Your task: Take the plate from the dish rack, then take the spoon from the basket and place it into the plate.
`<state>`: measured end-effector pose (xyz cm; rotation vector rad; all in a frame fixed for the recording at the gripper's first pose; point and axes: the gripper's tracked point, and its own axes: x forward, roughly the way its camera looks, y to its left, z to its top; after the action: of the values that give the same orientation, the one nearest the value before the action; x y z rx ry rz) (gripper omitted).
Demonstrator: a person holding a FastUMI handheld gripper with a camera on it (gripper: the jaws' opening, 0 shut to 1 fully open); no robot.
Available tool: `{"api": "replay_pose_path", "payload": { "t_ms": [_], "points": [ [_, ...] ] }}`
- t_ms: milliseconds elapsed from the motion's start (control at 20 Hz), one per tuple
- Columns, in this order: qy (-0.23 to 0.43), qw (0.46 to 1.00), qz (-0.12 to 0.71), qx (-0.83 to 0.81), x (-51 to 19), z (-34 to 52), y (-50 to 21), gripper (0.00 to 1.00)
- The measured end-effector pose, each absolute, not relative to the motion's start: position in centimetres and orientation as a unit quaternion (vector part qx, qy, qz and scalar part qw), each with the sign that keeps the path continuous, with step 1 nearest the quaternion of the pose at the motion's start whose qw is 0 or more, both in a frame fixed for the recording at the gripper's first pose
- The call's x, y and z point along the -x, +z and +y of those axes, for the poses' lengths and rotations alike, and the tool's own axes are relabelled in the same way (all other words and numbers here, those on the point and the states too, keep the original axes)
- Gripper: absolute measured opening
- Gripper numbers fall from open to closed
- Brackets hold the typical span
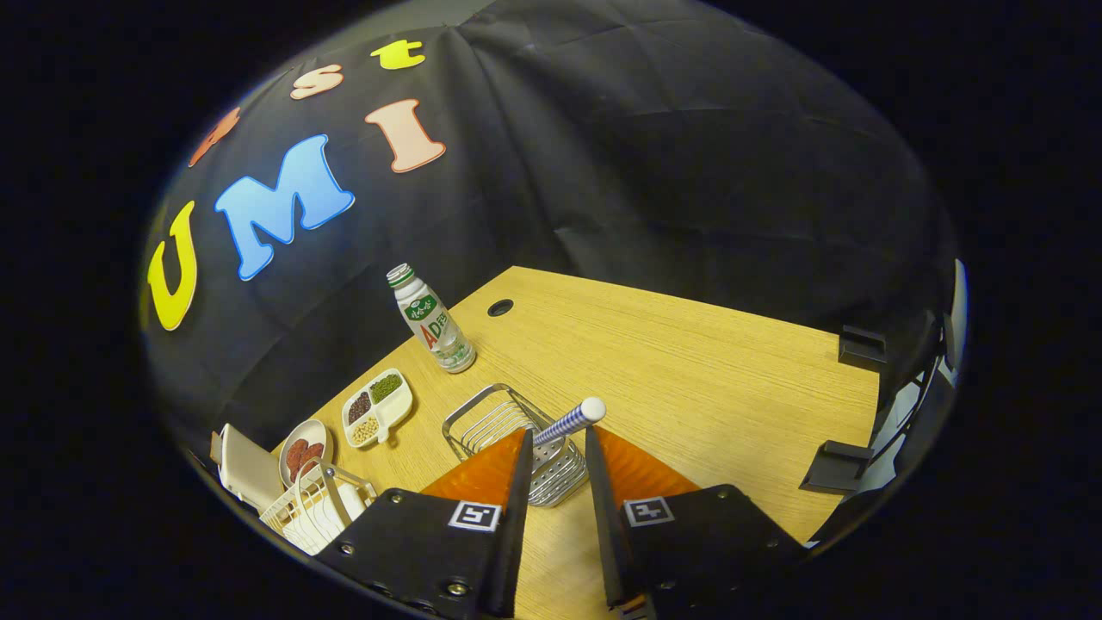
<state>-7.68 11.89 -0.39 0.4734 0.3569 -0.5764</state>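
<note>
At the surface's [689, 344] near-left corner stands a white dish rack [314, 508], with a pale board-like thing [245, 469] just left of it, hard to identify. Touching the rack's far side is a small round plate [303, 452] holding reddish-brown pieces. Just beside that, further along the left edge, lies a white divided tray [379, 407] with dark, green and pale beans in its three compartments. Beyond the tray, near the left edge, a plastic bottle [432, 320] with a green and white label stands upright, and a round cable hole [500, 307] sits close to the far-left corner.

Toward the middle, a wire basket [508, 435] rests on the surface just ahead of the fingers. The spoon [568, 420], with its blue-and-white chequered handle and white knob end, rises tilted out of the basket between the fingertips. The hand-held gripper [555, 452] is narrowly parted around the handle; whether both fingers press it cannot be told.

Black brackets [861, 347] sit along the right edge.
</note>
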Motion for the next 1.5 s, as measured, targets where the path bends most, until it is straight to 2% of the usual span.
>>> {"api": "replay_pose_path", "payload": {
  "t_ms": [450,550,650,700,850,900,1150,1500],
  "points": [
    [-0.286,0.91,0.142,-0.264,5.9,9.6,0.3,0.38],
    [-0.287,0.909,0.141,-0.268,5.7,9.4,0.2,0.33],
    [-0.256,0.917,0.113,-0.284,4.3,9.4,1.2,0.33],
    [-0.262,0.916,0.113,-0.282,4.6,9.8,1.6,0.17],
    [-0.241,0.925,0.105,-0.273,3.8,10.7,3.0,0.15],
    [-0.244,0.927,0.116,-0.262,3.8,10.8,2.8,0.05],
    [-0.223,0.945,0.123,-0.205,3.2,12.3,5.3,0.05],
    [-0.205,0.97,0.082,-0.107,5.7,14.3,13.1,0.05]
  ]
}}
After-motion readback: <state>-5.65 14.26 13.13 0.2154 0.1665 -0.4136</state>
